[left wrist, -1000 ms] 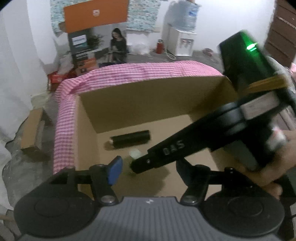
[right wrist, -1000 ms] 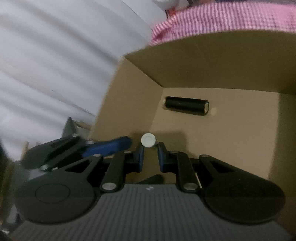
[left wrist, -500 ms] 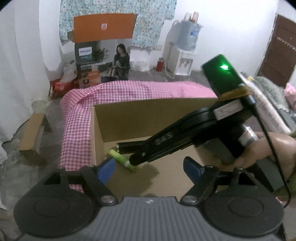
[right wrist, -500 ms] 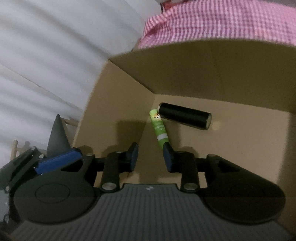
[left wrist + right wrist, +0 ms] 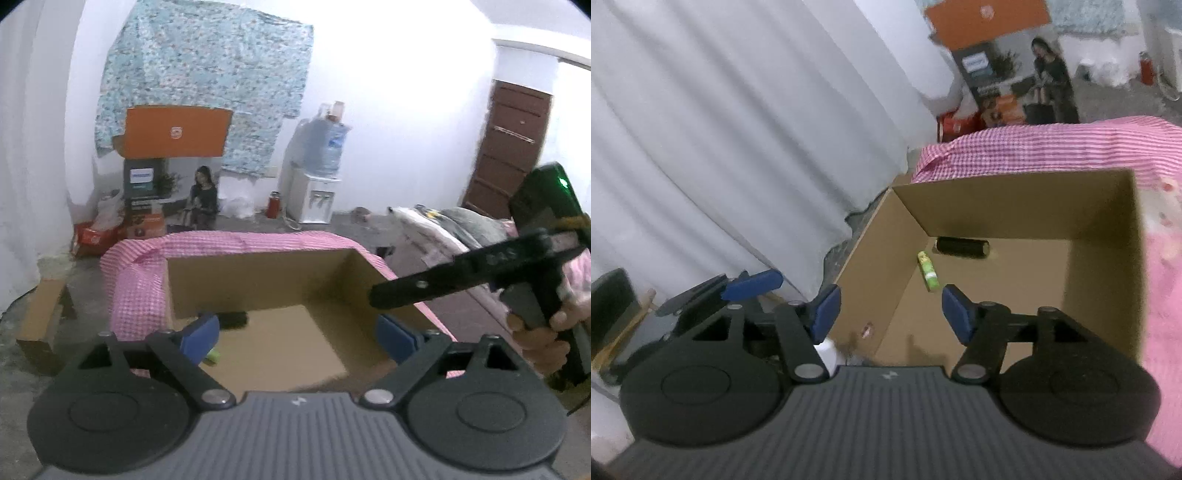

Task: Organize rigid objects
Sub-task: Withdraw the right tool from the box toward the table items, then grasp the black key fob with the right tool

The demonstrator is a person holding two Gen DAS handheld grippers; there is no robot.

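An open cardboard box (image 5: pixel 1104 258) stands on a pink checked cloth (image 5: pixel 1052 144). On its floor lie a black cylinder (image 5: pixel 962 247) and a small green tube (image 5: pixel 928 275), apart from each other. My right gripper (image 5: pixel 891 314) is open and empty, above the box's near left edge. My left gripper (image 5: pixel 297 338) is open and empty, above the box's near edge (image 5: pixel 295 376); the cylinder (image 5: pixel 232 319) and the tube's tip (image 5: pixel 213 356) show beside its left finger (image 5: pixel 199 336). The right gripper's black finger (image 5: pixel 424 288) reaches in from the right there.
White curtains (image 5: pixel 720 147) hang on the left. Printed boxes (image 5: pixel 147 206), a water dispenser (image 5: pixel 314 184) and a brown door (image 5: pixel 506 144) stand at the back. A small cardboard box (image 5: pixel 40 325) lies on the floor at left. Bedding (image 5: pixel 443 225) is at right.
My right gripper opened, let go of the green tube in the box and drew back up. My left gripper also pulled back and rose and its jaws spread wider.
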